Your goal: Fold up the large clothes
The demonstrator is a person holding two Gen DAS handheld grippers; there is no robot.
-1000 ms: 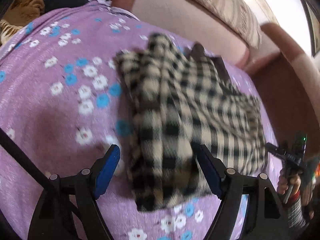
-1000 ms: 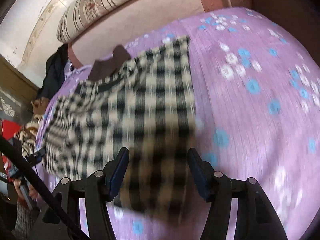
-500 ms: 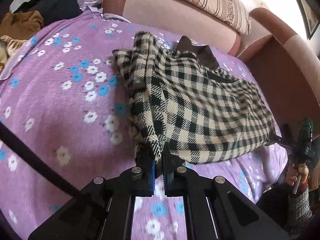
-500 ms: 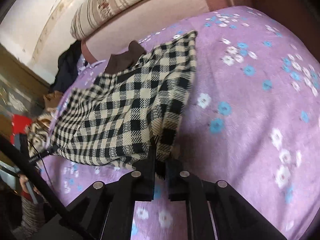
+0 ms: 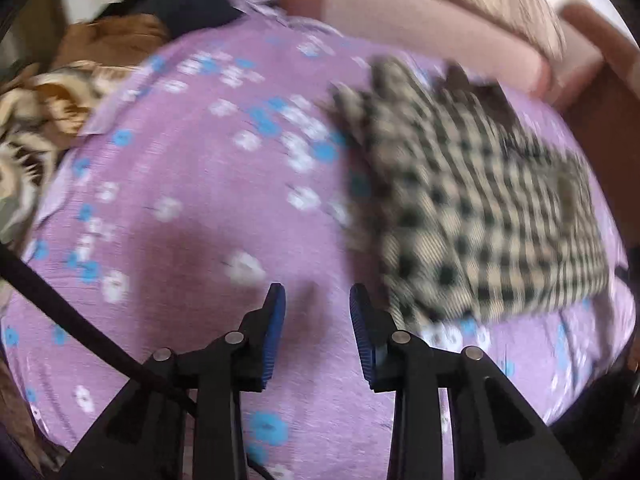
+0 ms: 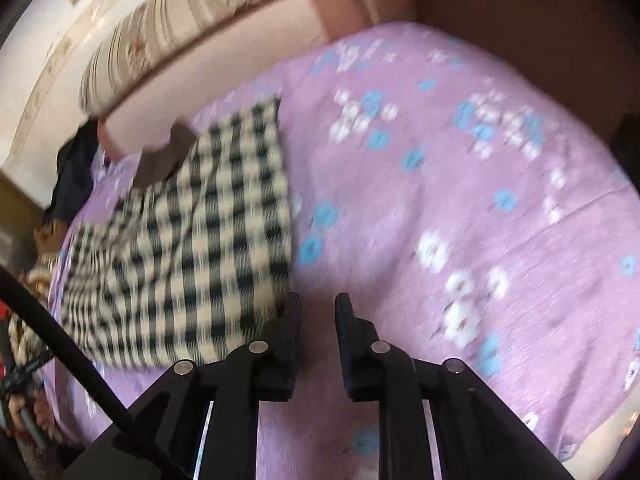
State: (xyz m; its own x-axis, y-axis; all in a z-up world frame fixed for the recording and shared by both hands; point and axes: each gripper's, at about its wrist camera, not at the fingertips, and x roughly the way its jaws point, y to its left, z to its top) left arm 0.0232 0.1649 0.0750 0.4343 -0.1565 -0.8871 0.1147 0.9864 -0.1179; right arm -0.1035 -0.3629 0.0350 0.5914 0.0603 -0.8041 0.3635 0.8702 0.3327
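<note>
A black-and-cream checked garment with a brown collar lies folded on the purple flowered bed cover. In the left wrist view my left gripper hangs over bare cover just left of the garment's near corner. Its jaws are opening and nothing is between its blue pads. In the right wrist view the same garment lies to the left, and my right gripper sits just right of its near edge. Those jaws are opening too, with only cover showing between them.
A pink padded headboard with a striped pillow runs along the far side. Brown and dark clothes are piled off the bed's left edge. A hand with the other gripper's handle shows at the lower left of the right wrist view.
Both grippers were open over the garment's near edge, then shut on it and pulled it taut. Now both have let go and moved off sideways, and the garment lies flat.
</note>
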